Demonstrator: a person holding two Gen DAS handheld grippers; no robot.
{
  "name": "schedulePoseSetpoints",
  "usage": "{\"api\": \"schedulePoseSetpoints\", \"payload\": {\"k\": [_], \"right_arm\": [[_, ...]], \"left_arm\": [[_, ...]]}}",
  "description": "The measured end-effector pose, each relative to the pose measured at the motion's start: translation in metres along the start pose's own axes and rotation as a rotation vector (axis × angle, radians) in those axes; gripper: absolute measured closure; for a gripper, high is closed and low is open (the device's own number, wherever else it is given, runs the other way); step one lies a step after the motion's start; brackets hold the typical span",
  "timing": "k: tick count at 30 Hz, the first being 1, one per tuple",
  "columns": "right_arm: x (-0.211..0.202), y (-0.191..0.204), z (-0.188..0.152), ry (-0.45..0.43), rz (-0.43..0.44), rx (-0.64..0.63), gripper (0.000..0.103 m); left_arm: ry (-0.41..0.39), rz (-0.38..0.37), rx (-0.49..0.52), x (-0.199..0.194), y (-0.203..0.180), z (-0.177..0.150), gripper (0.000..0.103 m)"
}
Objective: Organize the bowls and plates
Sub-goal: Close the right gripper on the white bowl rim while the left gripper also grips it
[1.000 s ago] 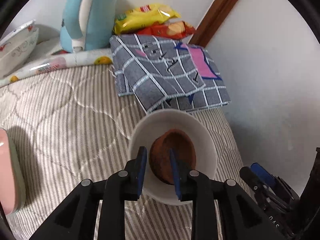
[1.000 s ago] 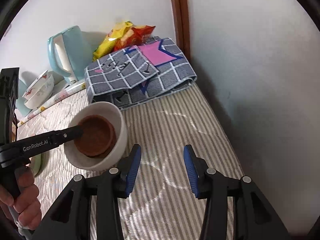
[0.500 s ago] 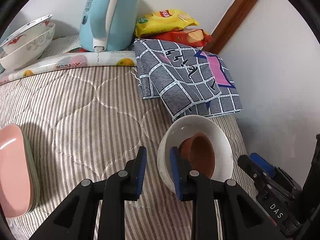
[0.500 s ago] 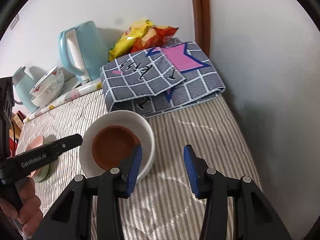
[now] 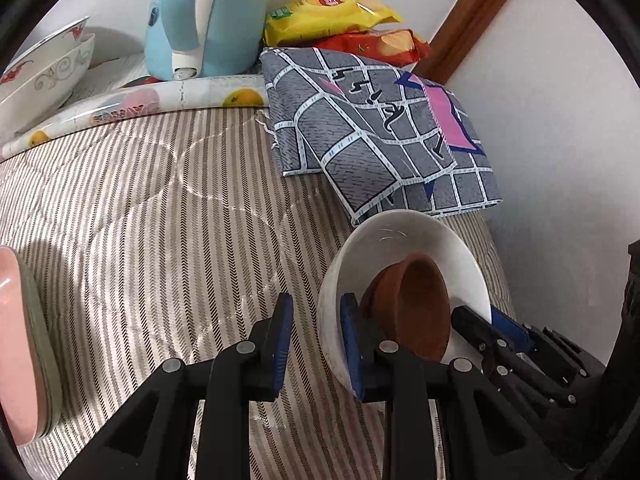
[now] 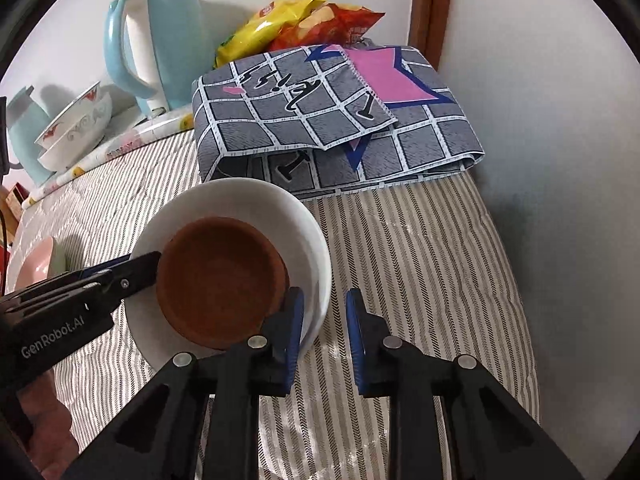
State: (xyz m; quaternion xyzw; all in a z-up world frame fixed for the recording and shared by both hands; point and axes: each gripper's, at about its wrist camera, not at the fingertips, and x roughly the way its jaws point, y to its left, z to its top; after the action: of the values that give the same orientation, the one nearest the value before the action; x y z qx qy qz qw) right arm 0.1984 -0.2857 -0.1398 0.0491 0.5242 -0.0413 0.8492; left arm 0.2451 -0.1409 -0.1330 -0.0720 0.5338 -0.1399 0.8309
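Observation:
A white bowl with a brown bowl inside it sits on the striped quilt; it also shows in the right wrist view, with the brown bowl tilted in it. My left gripper is open, its jaws astride the white bowl's left rim. My right gripper is open, its jaws astride the right rim. A pink plate stack lies at the left. Two patterned bowls are nested at the back left.
A blue kettle, snack bags and a folded grey checked cloth lie along the back. A white wall runs close on the right. A second pale blue jug stands far left.
Both grippers have moved in on the white bowl from either side, so each now has a rim between its jaws. The brown bowl has tilted inside it.

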Motion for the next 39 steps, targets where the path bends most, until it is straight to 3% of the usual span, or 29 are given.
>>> {"api": "schedulePoseSetpoints", "payload": {"k": [11, 16, 19, 27, 32, 35, 39], "right_arm": [[0.013, 0.0, 0.001, 0.018, -0.013, 0.005, 0.076], [0.013, -0.003, 0.001, 0.007, -0.022, 0.008, 0.067], [0.014, -0.004, 0.001, -0.004, -0.035, 0.008, 0.061], [0.017, -0.018, 0.002, 0.024, 0.014, 0.064, 0.049], [0.016, -0.017, 0.001, 0.021, 0.021, 0.077, 0.049], [0.016, -0.016, 0.0, 0.01, 0.03, 0.08, 0.051], [0.016, -0.014, -0.002, 0.0, 0.097, 0.098, 0.07]], "left_arm": [[0.005, 0.053, 0.051, 0.019, -0.01, 0.001, 0.079], [0.013, 0.035, 0.042, 0.025, -0.008, 0.007, 0.078], [0.014, 0.033, 0.038, 0.026, -0.006, 0.009, 0.072], [0.02, 0.006, 0.021, 0.027, 0.004, 0.011, 0.065], [0.003, 0.015, 0.025, 0.021, 0.005, 0.006, 0.067], [0.012, -0.013, 0.022, 0.02, 0.005, 0.005, 0.077], [0.007, -0.034, 0.02, 0.02, 0.003, 0.003, 0.087]]}}
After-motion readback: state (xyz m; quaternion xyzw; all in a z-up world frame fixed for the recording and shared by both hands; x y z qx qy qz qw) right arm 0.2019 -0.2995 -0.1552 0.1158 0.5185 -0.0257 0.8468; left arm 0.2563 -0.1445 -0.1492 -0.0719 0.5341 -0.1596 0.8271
